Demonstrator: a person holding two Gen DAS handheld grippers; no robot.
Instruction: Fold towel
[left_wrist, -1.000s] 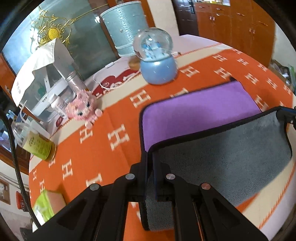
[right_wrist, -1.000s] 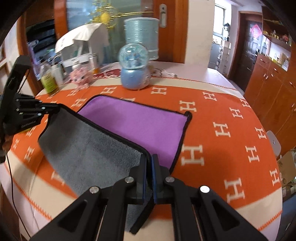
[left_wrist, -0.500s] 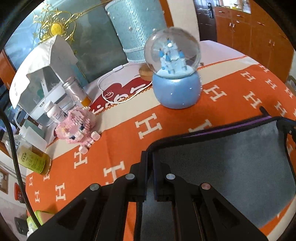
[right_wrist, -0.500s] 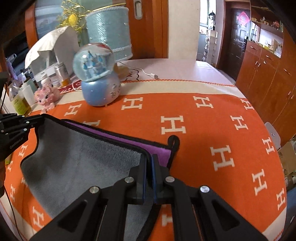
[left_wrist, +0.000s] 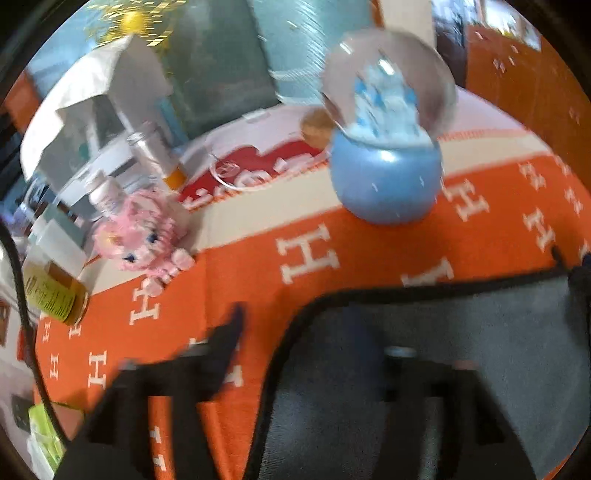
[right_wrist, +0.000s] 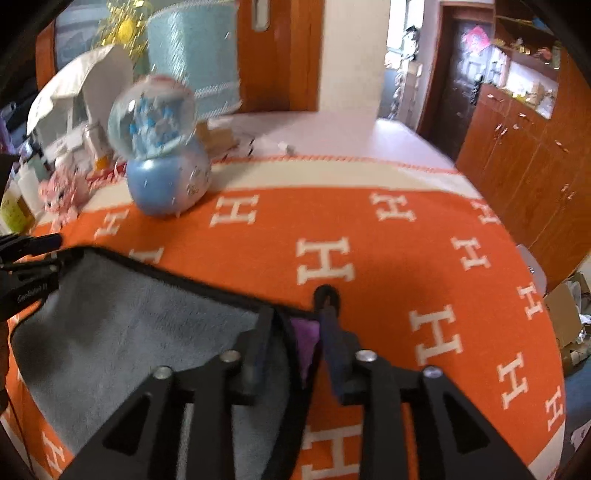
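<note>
The towel lies folded in half on the orange blanket, grey side up with a black hem; it also shows in the right wrist view, with a sliver of its purple side at the corner. My left gripper is open over the towel's left corner, its fingers spread either side of the hem. My right gripper is open over the right corner, with the hem and hanging loop between its fingers. The left gripper also shows at the left edge of the right wrist view.
A blue snow globe stands just beyond the towel, also in the right wrist view. A pink toy, a yellow-labelled bottle and other bottles stand at the far left. The table edge drops off on the right.
Both grippers carried the lifted edge forward over the purple half, laid it down, and opened, letting go of the towel corners. The purple side is now covered.
</note>
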